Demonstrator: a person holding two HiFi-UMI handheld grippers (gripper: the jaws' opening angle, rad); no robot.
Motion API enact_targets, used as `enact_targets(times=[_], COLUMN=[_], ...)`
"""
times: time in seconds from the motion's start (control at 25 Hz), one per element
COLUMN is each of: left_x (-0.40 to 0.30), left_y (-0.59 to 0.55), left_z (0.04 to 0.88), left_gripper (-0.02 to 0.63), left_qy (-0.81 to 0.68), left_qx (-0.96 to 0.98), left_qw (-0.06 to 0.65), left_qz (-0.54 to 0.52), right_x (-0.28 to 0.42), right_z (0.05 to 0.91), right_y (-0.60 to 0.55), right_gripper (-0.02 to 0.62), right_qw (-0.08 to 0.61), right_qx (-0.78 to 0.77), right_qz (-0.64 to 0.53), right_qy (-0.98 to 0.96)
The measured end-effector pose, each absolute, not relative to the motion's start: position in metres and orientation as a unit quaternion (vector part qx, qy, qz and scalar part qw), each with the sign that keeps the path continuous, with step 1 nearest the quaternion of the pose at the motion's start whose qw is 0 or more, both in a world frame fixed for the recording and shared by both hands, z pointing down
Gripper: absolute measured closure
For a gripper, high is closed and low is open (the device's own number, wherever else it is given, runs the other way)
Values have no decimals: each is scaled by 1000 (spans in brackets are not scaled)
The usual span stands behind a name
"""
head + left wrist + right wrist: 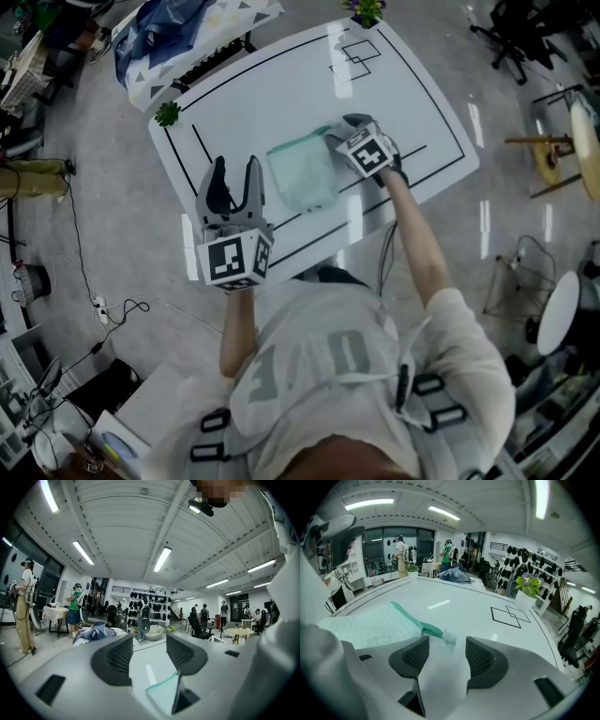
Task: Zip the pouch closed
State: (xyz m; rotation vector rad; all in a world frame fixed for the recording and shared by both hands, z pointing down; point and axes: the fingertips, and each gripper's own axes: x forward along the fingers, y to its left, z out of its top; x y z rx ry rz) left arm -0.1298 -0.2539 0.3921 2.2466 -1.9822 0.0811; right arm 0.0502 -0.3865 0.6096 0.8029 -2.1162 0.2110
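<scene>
Here's the white worktop (pixel 281 94) with its black lines, and the mint-green pouch (pixel 302 173) lies flat on it near the middle, toward the person's side. The right gripper (pixel 342 131) is down at the pouch's far right corner, the arm stretched out across the worktop edge. In the right gripper view its jaws stand apart, clamped on nothing. The darker teal zip strip (pixel 412 619) runs along the pouch edge toward them, and a pale, see-through pull tab (pixel 448 637) sits at the end of that strip, just ahead of the gap between the jaws. It looks free of both pads, though the tab is blurred and contact is hard to rule out.

Over on the other side, the left gripper (pixel 235 169) hangs above the near left part of the worktop, well clear of the pouch and tipped upward. The left gripper view shows mostly ceiling, with only a corner of the pouch low in the picture. Its jaws are spread too, with only bare worktop between them.

A small potted plant (pixel 167 114) stands at the far left corner of the worktop and another (pixel 366 9) at the far edge
</scene>
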Motion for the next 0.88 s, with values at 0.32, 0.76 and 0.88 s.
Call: enact_targets(times=[0.32,0.76,0.88], left_x=[-134,-130,-129], left_y=[-259,-260,-260], left_z=[397,401,401], left_gripper=[402,402,402], left_qy=[-661,-659,-659], left_qx=[746,747,746], left_qw=[78,82,86], left_qz=[29,33,32], right_x=[36,44,42], right_z=[614,607,595], right_y=[-382,-373,-372], right_gripper=[465,572,575], right_qw=[407,409,389], right_qx=[291,297,307], right_qz=[116,99,104], right_qy=[-858,-857,-862])
